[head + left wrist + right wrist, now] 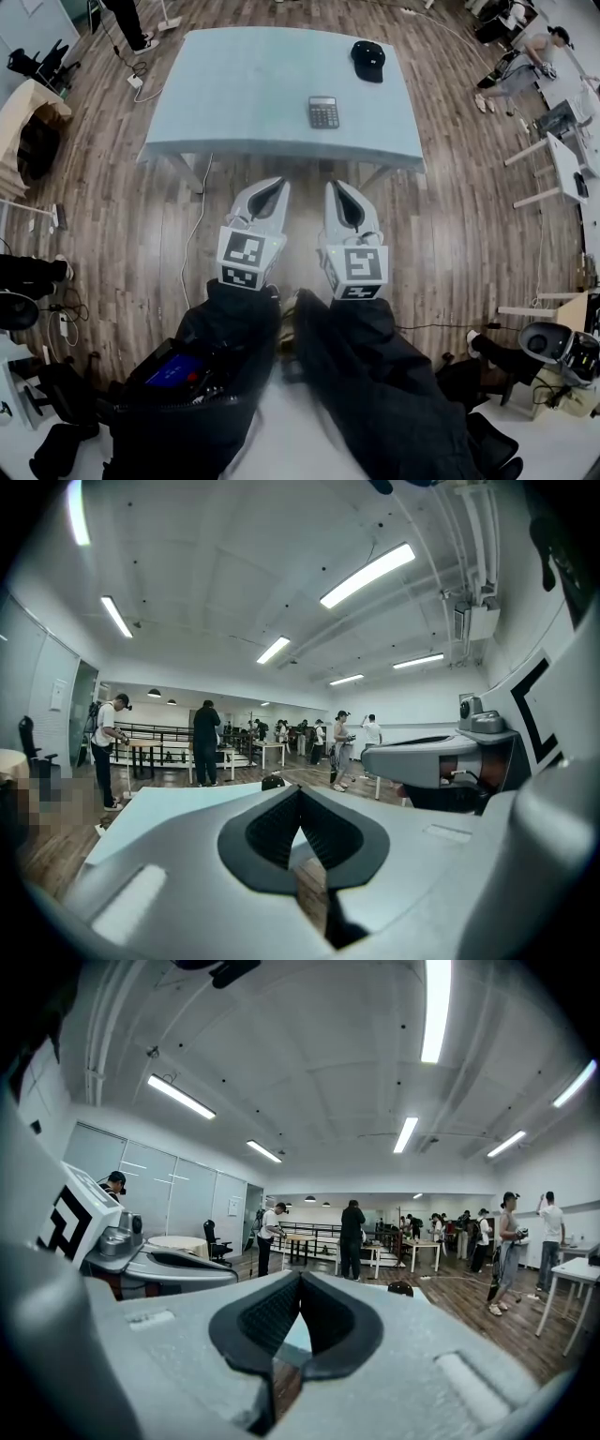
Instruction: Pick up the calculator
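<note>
The left gripper [275, 185] and right gripper [337, 187], jaws pressed together and empty, hang short of the worktop [244, 84]; the approach is likely in hand, and next one must reach the calculator [323, 112] and spread.

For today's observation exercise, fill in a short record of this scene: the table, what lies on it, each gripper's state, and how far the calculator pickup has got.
Table: light blue table standing on a wooden floor
On the table: calculator near the front middle; black cap at the far right, apart from the calculator
Left gripper: jaws together, nothing between them
Right gripper: jaws together, nothing between them
Gripper position: side by side over the floor, short of the table's near edge
Task progress: calculator not yet touched
</note>
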Tool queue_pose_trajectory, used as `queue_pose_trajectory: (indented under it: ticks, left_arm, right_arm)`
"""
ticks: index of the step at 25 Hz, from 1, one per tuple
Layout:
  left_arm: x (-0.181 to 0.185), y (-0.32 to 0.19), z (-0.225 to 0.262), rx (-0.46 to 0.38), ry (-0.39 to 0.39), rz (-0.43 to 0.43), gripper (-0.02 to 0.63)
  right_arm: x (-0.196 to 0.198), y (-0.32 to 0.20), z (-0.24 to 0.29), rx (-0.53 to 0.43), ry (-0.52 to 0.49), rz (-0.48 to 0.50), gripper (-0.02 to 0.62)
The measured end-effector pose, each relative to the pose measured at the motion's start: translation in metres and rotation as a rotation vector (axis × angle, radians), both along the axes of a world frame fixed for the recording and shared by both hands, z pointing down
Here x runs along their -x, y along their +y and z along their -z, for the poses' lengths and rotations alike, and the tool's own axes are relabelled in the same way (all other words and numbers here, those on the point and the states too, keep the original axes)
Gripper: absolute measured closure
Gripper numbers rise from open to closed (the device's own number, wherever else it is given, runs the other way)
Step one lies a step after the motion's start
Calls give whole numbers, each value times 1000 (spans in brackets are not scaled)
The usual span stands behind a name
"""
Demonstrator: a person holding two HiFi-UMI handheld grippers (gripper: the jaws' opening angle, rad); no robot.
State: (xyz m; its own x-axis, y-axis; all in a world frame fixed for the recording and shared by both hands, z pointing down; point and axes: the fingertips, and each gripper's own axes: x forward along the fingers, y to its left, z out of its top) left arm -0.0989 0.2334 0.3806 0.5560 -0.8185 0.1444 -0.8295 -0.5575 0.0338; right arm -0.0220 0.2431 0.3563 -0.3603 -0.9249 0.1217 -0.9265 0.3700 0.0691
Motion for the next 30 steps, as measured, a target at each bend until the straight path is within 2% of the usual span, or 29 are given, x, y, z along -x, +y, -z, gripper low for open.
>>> queue_pose_trajectory:
  ticks: [9,14,24,30]
  left_arm:
    - [13,-2,-19,36,-1,13,604]
    - [15,-16,-20,49,-3,35,604]
    - [16,-113,-14,34,20,96,604]
    - [-8,-195,6,-6,27,122,604]
  right_arm:
    - [18,-5,-14,20,10,33,595]
    - [8,-20,-12,28,10,24,595]
    - [-2,-124,0,-41,-21,72,597]
    - [-24,-203,20,-84,-18,116,597]
